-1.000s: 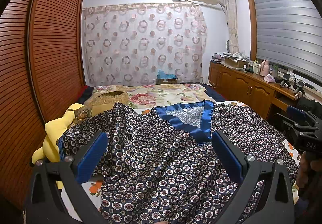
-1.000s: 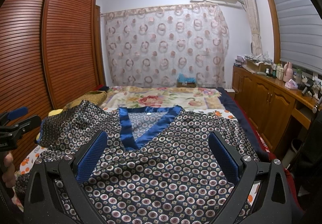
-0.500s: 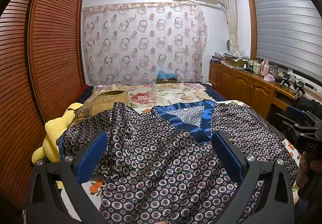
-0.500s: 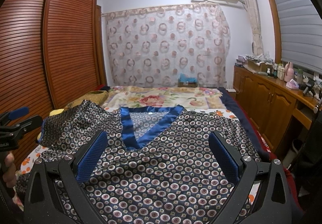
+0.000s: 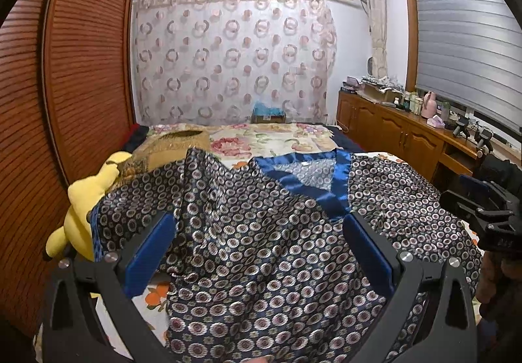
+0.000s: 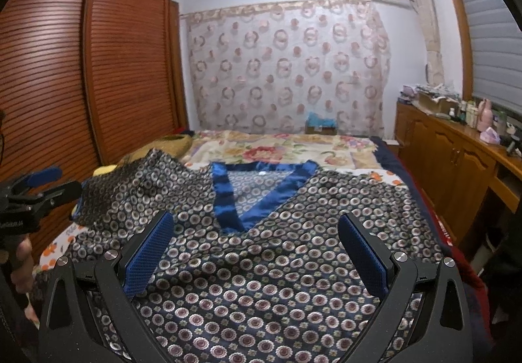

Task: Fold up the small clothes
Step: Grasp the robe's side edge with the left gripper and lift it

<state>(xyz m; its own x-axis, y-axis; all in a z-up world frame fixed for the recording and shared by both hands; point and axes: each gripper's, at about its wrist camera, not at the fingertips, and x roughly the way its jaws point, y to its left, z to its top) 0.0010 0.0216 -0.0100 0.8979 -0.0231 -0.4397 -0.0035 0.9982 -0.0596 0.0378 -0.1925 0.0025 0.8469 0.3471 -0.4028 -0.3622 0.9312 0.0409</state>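
A dark blue satin top [image 5: 261,232] with a ring pattern and a bright blue V-neck trim [image 5: 313,183] lies spread on the bed, its left sleeve folded inward and rumpled. My left gripper [image 5: 257,245] is open and empty, hovering over the top's left part. In the right wrist view the same top [image 6: 293,265] lies flat with the trim [image 6: 248,200] ahead. My right gripper [image 6: 254,249] is open and empty over the top's lower middle. The left gripper also shows at the left edge of the right wrist view [image 6: 36,193].
The bed has a floral sheet [image 5: 261,144]. A yellow plush toy [image 5: 84,209] and a tan pillow [image 5: 176,147] lie at the bed's left. A wooden wardrobe [image 6: 81,69] stands left, a wooden cabinet [image 6: 456,160] with bottles right, a curtain [image 5: 228,59] behind.
Nothing has visibly moved apart from a very slight drift of the right wrist view; both grippers stay open over the top.
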